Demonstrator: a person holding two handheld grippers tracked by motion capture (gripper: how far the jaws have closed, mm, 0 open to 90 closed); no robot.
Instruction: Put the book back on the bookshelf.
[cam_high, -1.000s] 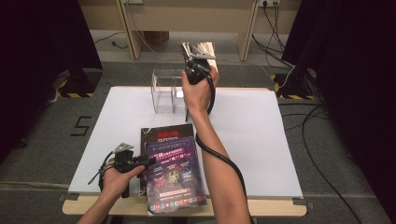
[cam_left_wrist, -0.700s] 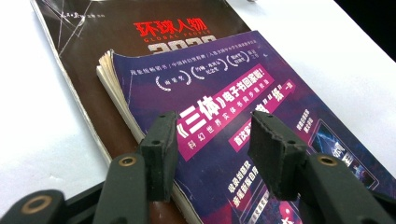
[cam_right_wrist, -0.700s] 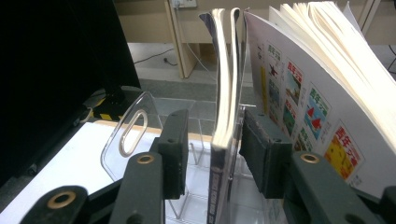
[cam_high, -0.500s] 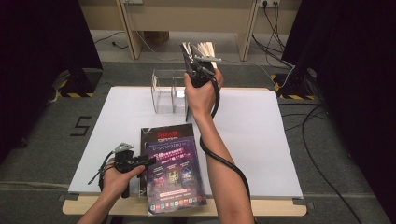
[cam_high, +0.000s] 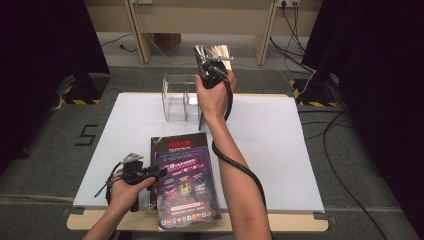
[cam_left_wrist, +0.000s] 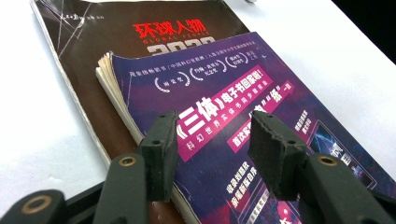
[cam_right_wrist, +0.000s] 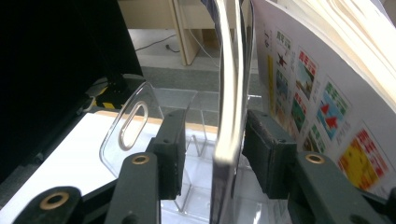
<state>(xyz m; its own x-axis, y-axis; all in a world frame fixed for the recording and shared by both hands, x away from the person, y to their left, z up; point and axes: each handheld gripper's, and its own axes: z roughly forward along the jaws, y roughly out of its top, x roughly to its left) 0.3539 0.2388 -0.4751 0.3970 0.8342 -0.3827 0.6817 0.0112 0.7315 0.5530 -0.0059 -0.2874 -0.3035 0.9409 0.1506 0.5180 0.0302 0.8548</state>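
Observation:
A book stands upright in a clear acrylic rack at the table's far side, its pages fanned at the top. My right gripper is raised at its upper part. In the right gripper view the book's glossy cover edge stands between the jaws of my right gripper, which have just been opening; the left pad is clear of it. My left gripper rests open over a purple magazine that lies on a dark magazine. In the left gripper view, my left gripper hovers over the purple cover.
The white table top spreads wide to the right of the magazines. Black curtains hang on both sides. Cables lie on the floor beyond the table's right edge. In the right gripper view the clear rack's slotted side wall stands left of the book.
My right hand has shifted slightly up and to the right at the upright book. The left hand and both magazines have stayed where they were.

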